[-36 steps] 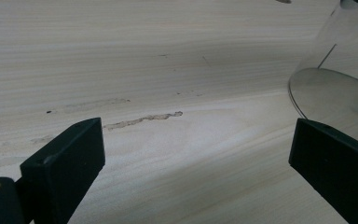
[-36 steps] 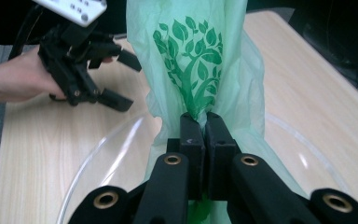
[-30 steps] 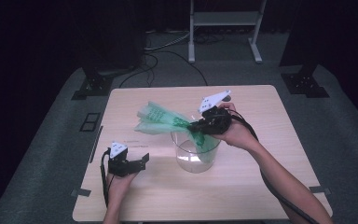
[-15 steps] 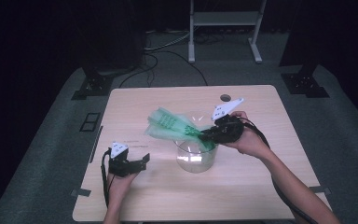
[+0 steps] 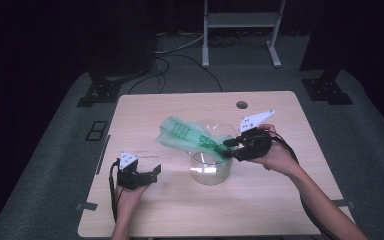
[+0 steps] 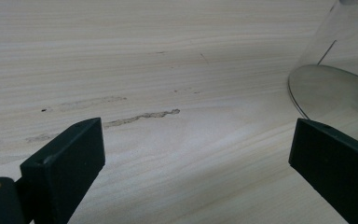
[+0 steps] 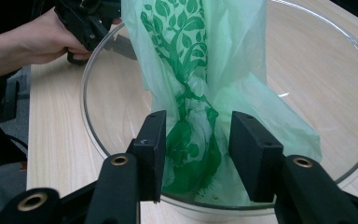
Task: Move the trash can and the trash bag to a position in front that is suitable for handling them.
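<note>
Bag (image 7: 186, 93) with green tree print, no legible writing

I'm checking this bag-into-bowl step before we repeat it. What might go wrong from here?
1. The green bag lies mostly over the rim of the glass bowl, on the far side from the right tool; with the jaws just opening around its bunched end, it may slide out onto the table.
2. The left tool sits open beside the bowl, not touching it, so a tug on the bag might shift or tip the bowl.
</note>
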`<state>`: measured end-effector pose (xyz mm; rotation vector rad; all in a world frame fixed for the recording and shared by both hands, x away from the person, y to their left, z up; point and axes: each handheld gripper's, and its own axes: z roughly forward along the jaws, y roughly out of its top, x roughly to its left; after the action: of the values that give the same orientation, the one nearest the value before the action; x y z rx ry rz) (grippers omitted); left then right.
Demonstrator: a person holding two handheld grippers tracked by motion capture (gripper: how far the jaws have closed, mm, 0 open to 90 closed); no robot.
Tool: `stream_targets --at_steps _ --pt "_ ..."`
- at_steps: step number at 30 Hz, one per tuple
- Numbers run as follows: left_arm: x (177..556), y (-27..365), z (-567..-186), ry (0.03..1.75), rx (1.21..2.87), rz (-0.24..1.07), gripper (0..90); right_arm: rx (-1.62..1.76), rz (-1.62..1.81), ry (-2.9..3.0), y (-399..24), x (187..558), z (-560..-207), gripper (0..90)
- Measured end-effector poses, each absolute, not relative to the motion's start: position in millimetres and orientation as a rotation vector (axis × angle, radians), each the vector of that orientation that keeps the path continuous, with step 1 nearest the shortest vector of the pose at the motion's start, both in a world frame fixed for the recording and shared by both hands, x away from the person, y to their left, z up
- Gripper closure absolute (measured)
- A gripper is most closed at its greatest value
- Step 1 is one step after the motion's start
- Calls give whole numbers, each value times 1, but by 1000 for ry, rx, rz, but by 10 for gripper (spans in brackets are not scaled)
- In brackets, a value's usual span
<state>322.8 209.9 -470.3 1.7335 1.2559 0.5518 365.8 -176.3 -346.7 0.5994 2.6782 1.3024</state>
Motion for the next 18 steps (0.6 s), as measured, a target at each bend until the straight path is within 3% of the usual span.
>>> stream_targets --at_steps 18 --pt "322 208 -471 1249 1733 553 24 604 1325 2711 -199 350 -352 564"
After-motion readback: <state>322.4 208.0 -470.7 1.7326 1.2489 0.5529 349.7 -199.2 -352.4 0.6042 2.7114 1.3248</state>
